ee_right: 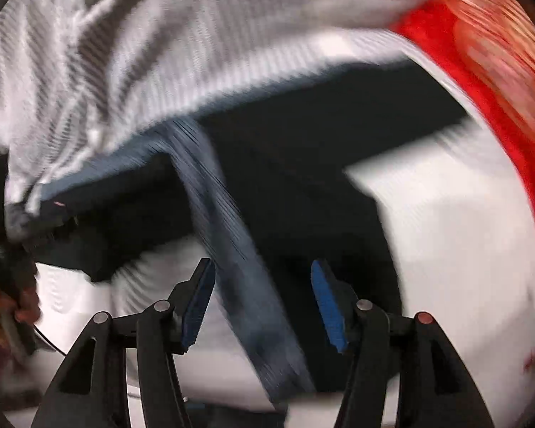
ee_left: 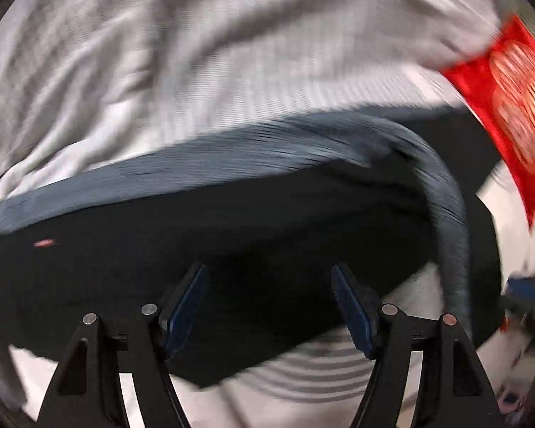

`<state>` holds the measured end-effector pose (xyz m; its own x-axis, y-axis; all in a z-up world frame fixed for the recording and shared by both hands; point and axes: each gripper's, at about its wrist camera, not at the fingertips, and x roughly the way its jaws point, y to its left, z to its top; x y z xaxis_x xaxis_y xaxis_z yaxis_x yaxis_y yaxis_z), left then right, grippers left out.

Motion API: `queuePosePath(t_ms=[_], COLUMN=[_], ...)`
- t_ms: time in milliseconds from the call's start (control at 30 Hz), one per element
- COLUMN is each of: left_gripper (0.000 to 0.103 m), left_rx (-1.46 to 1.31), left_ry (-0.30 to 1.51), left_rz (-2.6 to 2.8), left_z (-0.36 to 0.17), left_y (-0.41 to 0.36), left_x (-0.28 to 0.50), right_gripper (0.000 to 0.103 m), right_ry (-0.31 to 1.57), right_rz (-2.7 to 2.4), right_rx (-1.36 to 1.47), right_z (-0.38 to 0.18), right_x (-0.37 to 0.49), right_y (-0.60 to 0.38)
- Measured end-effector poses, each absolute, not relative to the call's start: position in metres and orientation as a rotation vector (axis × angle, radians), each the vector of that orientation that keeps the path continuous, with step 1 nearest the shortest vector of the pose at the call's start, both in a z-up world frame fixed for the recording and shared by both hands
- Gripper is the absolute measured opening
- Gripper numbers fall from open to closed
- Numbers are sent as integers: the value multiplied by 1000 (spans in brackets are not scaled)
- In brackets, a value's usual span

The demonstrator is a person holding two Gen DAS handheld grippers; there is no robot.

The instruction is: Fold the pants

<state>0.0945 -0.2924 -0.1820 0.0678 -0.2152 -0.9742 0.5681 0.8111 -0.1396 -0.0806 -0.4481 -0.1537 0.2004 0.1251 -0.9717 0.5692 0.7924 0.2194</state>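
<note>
On striped grey bedding (ee_left: 196, 53), dark pants (ee_left: 232, 249) beside red cloth (ee_left: 499, 107). Left gripper (ee_left: 269, 306) and right gripper (ee_right: 264, 303) low over pants, jaws spread wide, empty.

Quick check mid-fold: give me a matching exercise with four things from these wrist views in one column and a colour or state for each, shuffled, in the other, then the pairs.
Things:
1. pants
2. waistband
3. cushion
4. left gripper

Colour or state:
A. red with a pale pattern
B. open, holding nothing
C. black, lying on the striped sheet
D. blue-grey ribbed strip

Pairs: 1-C, 2-D, 3-A, 4-B
</note>
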Motion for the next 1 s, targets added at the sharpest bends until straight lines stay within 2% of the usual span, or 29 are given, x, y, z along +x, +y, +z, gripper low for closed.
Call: queuePosePath(t_ms=[167, 533, 600, 667, 733, 867, 933, 1000], left_gripper=[72, 72, 72, 72, 72, 72, 72, 72], left_rx=[371, 475, 477, 482, 492, 495, 476, 447], left_ry=[1377, 1334, 1329, 1325, 1320, 1326, 1340, 1358], left_rz=[-748, -808, -806, -806, -803, -795, -794, -793], left_z=[-189, -207, -208, -207, -208, -209, -204, -200], left_y=[-352, -386, -389, -382, -385, -395, -392, -398], left_x=[55, 42, 42, 41, 39, 36, 37, 38], right_gripper=[60, 59, 55, 26, 12, 9, 3, 3], right_ry=[1264, 1043, 1014, 987, 961, 875, 839, 815], right_rz=[-417, -420, -403, -356, -321, -239, -212, -188], right_rx=[1061, 1339, 1362, 1401, 1441, 1526, 1543, 1548], right_z=[-187, -234, -238, -241, -240, -225, -214, -200], right_x=[-169, -207, -203, -199, -194, -191, -189, -183], right_y=[-449, -424, -425, -426, -426, -440, -453, -475])
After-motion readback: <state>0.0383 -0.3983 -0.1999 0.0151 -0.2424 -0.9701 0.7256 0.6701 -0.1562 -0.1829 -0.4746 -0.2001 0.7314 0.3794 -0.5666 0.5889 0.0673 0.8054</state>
